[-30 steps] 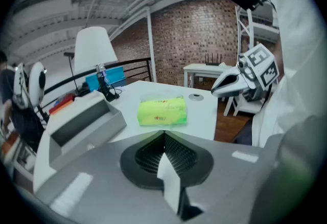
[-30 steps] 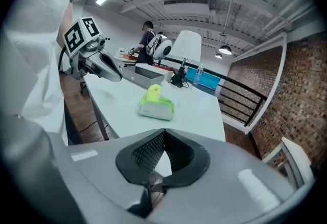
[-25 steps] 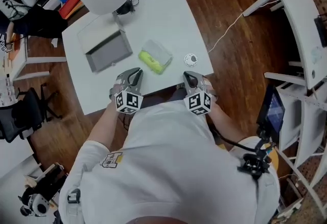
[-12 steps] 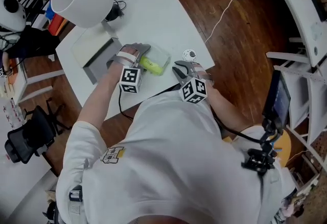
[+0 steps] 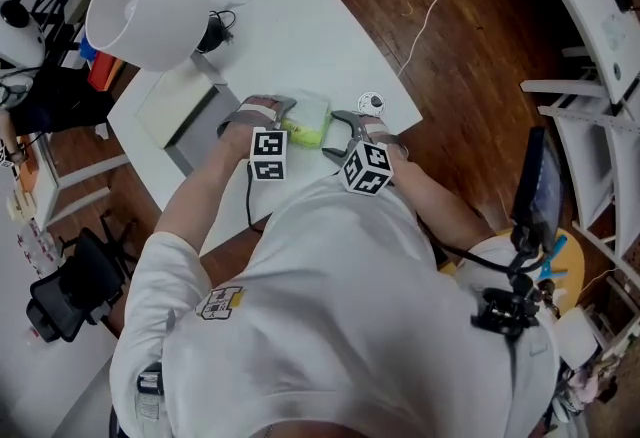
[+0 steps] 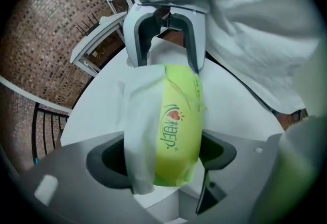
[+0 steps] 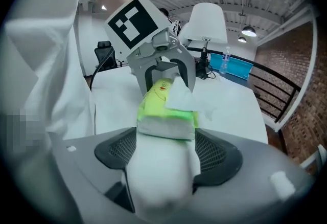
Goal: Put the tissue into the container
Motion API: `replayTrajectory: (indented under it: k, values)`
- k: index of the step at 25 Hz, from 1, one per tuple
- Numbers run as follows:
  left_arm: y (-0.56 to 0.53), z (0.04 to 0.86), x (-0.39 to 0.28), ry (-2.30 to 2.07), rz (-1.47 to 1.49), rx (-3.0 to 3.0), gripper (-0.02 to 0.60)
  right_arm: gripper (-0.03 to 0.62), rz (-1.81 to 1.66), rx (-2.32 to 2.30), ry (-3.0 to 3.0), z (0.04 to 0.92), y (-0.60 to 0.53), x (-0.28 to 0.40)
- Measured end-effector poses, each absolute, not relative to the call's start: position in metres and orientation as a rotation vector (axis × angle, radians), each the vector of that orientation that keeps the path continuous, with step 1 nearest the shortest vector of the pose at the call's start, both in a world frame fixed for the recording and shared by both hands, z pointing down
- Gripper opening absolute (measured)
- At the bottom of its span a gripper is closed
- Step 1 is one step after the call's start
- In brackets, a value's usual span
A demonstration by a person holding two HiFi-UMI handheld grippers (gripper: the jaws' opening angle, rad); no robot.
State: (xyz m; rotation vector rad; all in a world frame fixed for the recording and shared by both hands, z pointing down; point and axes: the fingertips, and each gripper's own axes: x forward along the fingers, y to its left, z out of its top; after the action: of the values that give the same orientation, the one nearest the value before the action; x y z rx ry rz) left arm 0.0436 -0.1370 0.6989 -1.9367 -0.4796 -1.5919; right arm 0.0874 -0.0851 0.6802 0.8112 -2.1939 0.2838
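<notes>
Your left gripper (image 6: 163, 156), just closing, grips the lime-green plastic tissue pack (image 5: 308, 122); your right gripper (image 7: 166, 154), just opened, straddles it, released.

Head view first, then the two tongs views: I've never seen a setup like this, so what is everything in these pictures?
table: one, white, on wooden floor
tissue pack: one, yellow-green and white, near the table's edge
container: one, grey, on the table beside the pack
lamp: one, white shade, over the table's far corner
small round thing: one, white, by the table's right edge in head view
cable: one, white, across the floor
office chair: one, black, lower left of head view
left tongs: one, grey, jaws just been closing, pressing one end of the pack
right tongs: one, grey, jaws just been opening, apart around its other end
shirt: one, white, on the person, bottom of head view
</notes>
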Motion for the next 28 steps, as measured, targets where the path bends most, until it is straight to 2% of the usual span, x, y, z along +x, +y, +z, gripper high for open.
replayTrajectory:
  k: [6, 16, 20, 28]
  values:
    - [-0.139, 0.69, 0.045, -0.384, -1.601, -1.987, 0.347, 0.334, 0.234, 0.824, -2.163, 0.675, -0.093, 0.087]
    - [-0.158, 0.622, 0.025, -0.055, -1.589, -2.08, 0.345, 0.327, -0.071, 0.687, -2.229, 0.606, -0.12, 0.073]
    - [-0.178, 0.596, -0.013, 0.121, -1.617, -2.098, 0.345, 0.324, -0.205, 0.576, -2.259, 0.582, -0.145, 0.038]
    - [-0.211, 0.586, -0.131, 0.462, -1.755, -2.133, 0.345, 0.322, -0.38, 0.288, -2.256, 0.571, -0.194, -0.073]
